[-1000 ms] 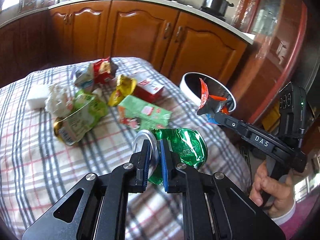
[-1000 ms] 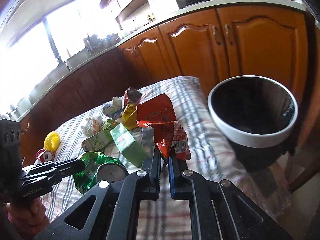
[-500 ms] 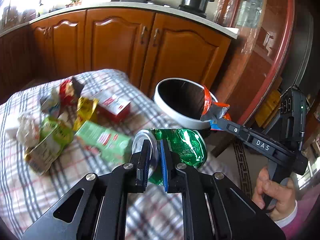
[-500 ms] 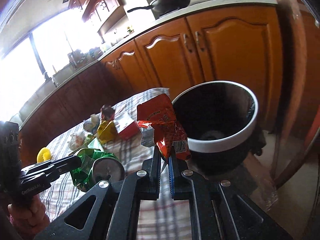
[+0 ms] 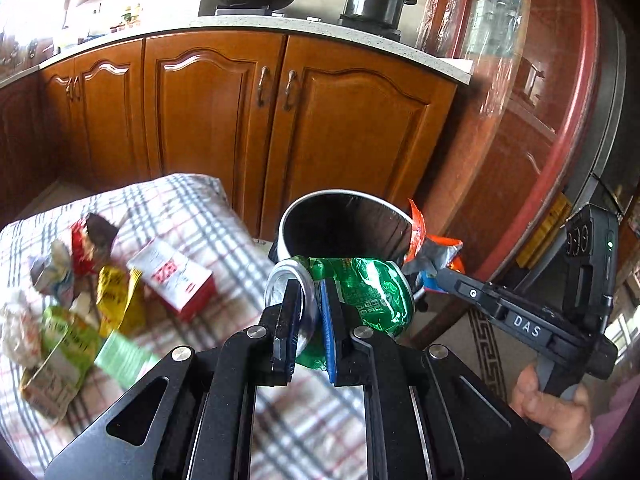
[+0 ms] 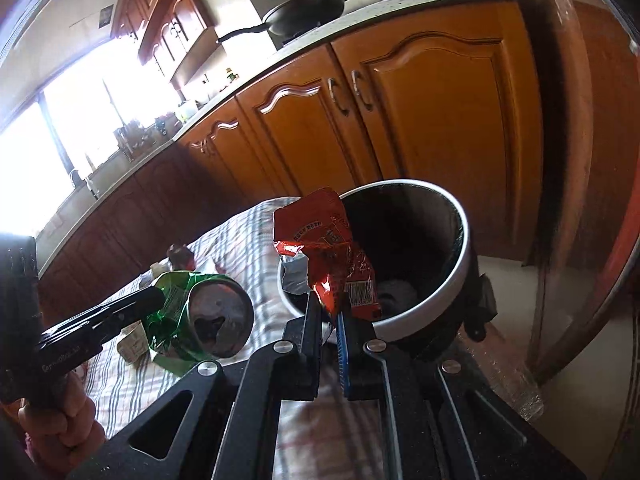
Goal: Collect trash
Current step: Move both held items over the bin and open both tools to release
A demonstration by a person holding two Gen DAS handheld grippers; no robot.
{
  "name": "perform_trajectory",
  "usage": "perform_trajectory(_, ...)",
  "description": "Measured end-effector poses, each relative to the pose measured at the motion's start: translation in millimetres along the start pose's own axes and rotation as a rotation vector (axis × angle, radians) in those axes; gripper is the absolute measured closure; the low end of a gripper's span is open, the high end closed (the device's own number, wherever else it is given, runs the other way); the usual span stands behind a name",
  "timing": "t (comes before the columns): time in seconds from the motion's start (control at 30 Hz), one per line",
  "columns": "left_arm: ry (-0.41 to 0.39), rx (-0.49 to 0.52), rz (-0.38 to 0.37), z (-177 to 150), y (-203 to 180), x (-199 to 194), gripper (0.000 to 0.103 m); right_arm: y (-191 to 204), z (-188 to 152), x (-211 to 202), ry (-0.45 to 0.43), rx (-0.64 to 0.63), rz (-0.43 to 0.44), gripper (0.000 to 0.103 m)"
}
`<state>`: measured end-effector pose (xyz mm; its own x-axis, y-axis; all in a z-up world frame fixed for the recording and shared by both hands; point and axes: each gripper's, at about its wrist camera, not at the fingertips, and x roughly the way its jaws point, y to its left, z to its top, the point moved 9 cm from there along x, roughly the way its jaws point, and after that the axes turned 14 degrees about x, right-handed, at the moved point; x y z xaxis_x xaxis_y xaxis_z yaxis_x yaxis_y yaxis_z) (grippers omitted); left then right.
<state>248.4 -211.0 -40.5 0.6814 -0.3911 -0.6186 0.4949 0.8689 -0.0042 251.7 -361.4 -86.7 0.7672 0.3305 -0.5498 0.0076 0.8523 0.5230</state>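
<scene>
My left gripper (image 5: 306, 292) is shut on a crushed green can (image 5: 360, 292), held in the air just before the bin. The can also shows in the right wrist view (image 6: 200, 316). My right gripper (image 6: 330, 312) is shut on a red snack wrapper (image 6: 328, 256), which hangs over the near rim of the bin. The wrapper also shows in the left wrist view (image 5: 432, 248). The bin (image 5: 288, 220) is round with a white rim and a dark inside, standing on the floor past the table's end; it also shows in the right wrist view (image 6: 448, 280).
A table with a checked cloth (image 5: 188, 204) holds more trash: a red and white carton (image 5: 172, 280), a yellow wrapper (image 5: 118, 296), green packets (image 5: 68, 340) and crumpled paper (image 5: 16, 328). Wooden kitchen cabinets (image 5: 248, 120) stand behind the bin. A glass-fronted cabinet (image 5: 540, 100) is at the right.
Both grippers have moved with their loads away from the table middle toward the bin, which now looks closer. The wrapper has come over the bin's rim.
</scene>
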Motion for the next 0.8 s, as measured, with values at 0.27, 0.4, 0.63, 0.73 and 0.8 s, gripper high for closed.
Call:
perform_trajectory(0.27, 0.011, 0.021, 0.013, 24, -3, 38, 0.094, -16, 24, 13, 0.004, 0.022, -0.012, 0.096)
perform_trajectory(0.4, 0.025, 0.023, 0.012, 30, -4, 55, 0.094, -20, 30, 22, 0.015, 0.019, -0.021, 0.096)
perform_trajectory(0.63, 0.055, 0.037, 0.016, 35, -8, 84, 0.094, -32, 35, 39, 0.044, 0.03, -0.042, 0.096)
perform_trajectory(0.73, 0.071, 0.038, 0.016, 35, -10, 95, 0.094, -38, 37, 46, 0.055, 0.034, -0.05, 0.096)
perform_trajectory(0.8, 0.079, 0.039, 0.014, 37, -10, 102, 0.094, -42, 40, 50, 0.06, 0.035, -0.054, 0.096)
